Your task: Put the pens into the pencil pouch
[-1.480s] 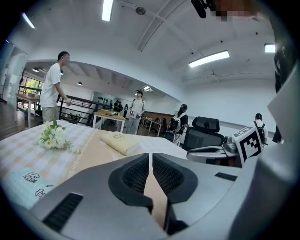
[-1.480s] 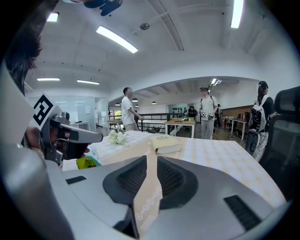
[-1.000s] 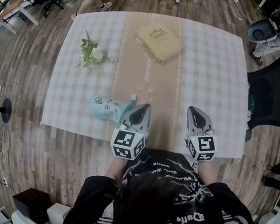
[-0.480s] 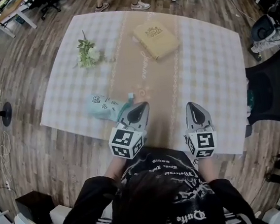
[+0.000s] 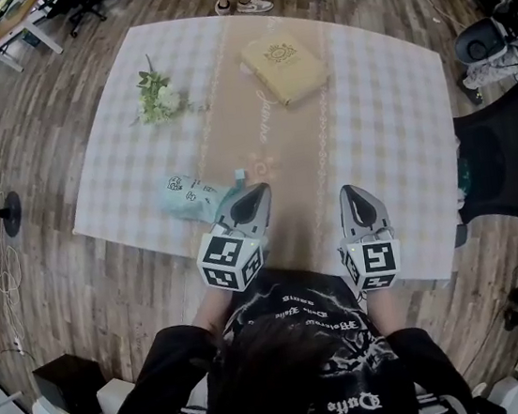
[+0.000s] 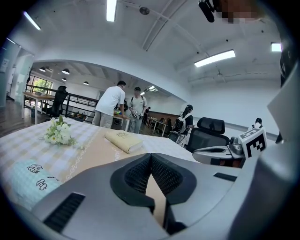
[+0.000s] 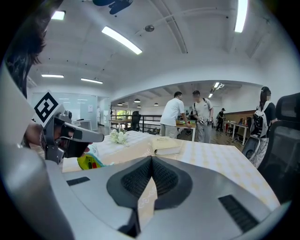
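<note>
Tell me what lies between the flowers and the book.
Nothing, only bare tablecloth between flowers and book, as the head view shows.

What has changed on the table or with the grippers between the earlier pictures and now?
Only a person's feet beyond the checked-cloth table stepped toward the picture's right. Nothing was taken or released. The left gripper and right gripper stayed shut and empty at the near edge; the mint-green fabric pouch, white flower bunch and tan book lie as before.

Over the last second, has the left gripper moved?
No. The left gripper sits just right of the teal pouch, as before; only the head camera shifted.
</note>
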Available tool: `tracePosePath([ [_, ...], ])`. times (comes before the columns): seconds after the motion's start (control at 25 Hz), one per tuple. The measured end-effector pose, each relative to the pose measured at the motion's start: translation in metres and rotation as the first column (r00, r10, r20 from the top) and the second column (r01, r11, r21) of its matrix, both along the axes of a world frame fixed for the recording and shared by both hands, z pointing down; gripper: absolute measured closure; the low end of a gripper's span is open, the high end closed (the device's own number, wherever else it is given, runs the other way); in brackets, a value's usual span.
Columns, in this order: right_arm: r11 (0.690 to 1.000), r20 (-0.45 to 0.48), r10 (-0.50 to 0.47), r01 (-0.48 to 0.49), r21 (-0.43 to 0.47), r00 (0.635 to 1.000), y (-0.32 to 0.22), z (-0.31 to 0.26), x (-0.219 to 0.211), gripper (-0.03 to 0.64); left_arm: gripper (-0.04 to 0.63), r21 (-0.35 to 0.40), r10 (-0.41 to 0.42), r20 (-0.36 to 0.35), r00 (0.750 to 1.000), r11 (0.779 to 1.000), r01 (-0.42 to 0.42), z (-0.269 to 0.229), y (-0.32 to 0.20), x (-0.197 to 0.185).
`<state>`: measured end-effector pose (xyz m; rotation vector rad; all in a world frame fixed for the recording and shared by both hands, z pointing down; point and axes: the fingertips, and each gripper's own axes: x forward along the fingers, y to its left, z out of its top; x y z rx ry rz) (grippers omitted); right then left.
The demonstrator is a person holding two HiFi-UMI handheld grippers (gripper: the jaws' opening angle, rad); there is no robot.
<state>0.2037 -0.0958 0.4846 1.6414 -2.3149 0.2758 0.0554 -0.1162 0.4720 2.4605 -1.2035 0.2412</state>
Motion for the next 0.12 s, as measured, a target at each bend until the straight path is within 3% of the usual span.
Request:
tracePosePath([
  [0.12,1.0,-0.005,-0.001,0.001,0.005,1.0,-0.0014,-0.0019,0.0041,0.609,0.575,-0.001,-0.006,-0.004,1.0,1.0,0.006,0.0009,-0.002,0.0021],
])
